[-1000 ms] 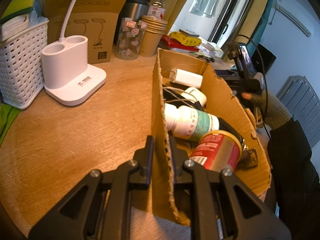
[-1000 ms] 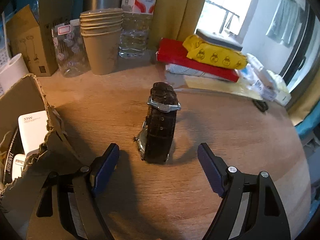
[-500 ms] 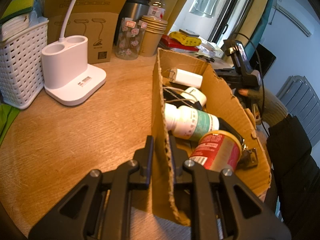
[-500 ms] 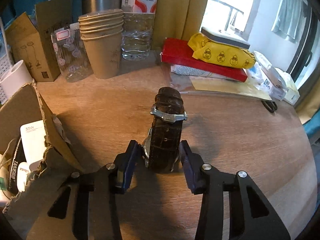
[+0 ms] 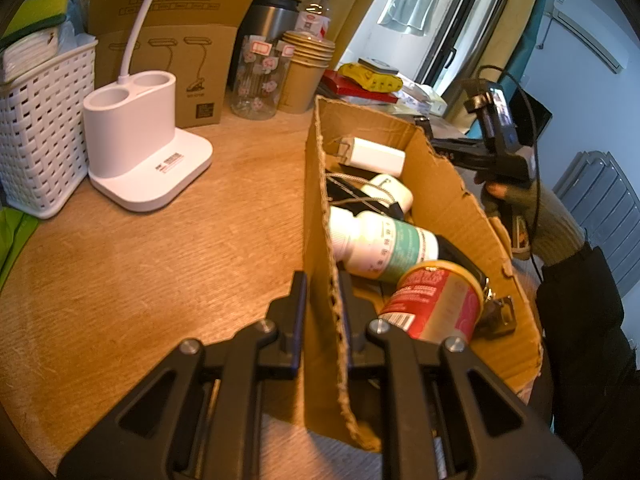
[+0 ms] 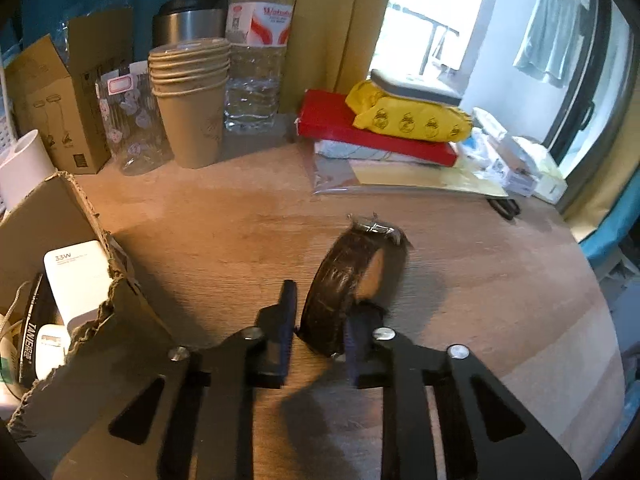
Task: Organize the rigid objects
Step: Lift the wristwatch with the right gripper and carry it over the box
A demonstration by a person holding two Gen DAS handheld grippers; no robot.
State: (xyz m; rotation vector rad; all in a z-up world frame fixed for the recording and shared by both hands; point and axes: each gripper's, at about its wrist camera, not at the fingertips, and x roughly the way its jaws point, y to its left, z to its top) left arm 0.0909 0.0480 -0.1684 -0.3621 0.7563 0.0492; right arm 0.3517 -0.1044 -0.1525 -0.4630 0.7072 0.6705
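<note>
Since a second ago the right gripper has closed from wide apart onto the dark brown leather-strap wristwatch — now tilted over the wooden table. Left gripper stays clamped on the torn cardboard box's side wall — unmoved.

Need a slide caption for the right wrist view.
Right gripper shut on a brown leather watch on the wooden table, beside the cardboard box.
</note>
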